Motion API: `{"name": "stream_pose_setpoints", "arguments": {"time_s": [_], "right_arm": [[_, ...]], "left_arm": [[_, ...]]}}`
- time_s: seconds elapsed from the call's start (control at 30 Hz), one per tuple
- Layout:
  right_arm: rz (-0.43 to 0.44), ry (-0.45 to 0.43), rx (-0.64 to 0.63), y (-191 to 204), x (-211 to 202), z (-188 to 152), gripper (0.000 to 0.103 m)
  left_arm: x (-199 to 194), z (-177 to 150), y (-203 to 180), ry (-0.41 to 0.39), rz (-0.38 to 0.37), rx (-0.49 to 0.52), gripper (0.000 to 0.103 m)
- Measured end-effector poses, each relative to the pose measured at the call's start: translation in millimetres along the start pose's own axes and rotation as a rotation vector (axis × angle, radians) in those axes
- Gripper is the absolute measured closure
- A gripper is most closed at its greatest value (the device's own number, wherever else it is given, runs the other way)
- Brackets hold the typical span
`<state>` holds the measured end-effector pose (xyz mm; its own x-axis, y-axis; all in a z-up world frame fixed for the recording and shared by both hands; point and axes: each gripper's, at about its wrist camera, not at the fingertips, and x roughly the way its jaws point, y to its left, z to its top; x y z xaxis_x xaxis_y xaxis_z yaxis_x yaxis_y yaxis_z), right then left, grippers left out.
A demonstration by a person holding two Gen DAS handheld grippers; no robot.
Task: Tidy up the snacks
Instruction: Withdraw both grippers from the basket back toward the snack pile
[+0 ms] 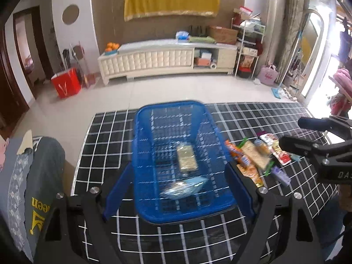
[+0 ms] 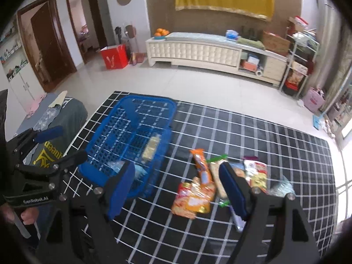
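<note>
Blue basket (image 1: 176,154) on the checked table (image 1: 253,118), two packets inside, both claws released.

In the basket lie a pale cracker packet (image 1: 187,158) toward 12 o'clock and a clear blue-tinted bag (image 1: 184,187) toward 6 o'clock. At 3 o'clock of the basket, loose snacks (image 2: 202,189) lie in a heap on the table, their print too blurred to read. The left gripper (image 1: 178,193) and right gripper (image 2: 178,189) both stand spread with nothing between the pads. "GenRobot.AI" is printed on the left gripper's body.
</note>
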<state>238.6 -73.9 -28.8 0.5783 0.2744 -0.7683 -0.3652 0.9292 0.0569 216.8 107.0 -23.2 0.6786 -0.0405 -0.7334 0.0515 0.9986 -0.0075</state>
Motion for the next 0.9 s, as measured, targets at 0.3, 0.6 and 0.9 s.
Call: {"name": "stream_pose_setpoints", "arguments": {"time_s": [0.3,0.6,0.9], "right_arm": [[-0.029,-0.036,0.086,-49.8,-35.6,-30.1,0.021],[-0.068,-0.030,0.161,-112.5,-49.4,-62.6,0.019],[-0.114,0.025,0.210,-169.6,-31.4,-89.1,0.012]], "left_arm": [[-15.4,1.8,-60.9,-0.038,-0.062,0.065,0.000],[-8.5,4.2,-131.8,-0.026,-0.109,0.147,0.000],[40.1,-6.3,-191.1,0.071,-0.131,0.175,0.000]]}}
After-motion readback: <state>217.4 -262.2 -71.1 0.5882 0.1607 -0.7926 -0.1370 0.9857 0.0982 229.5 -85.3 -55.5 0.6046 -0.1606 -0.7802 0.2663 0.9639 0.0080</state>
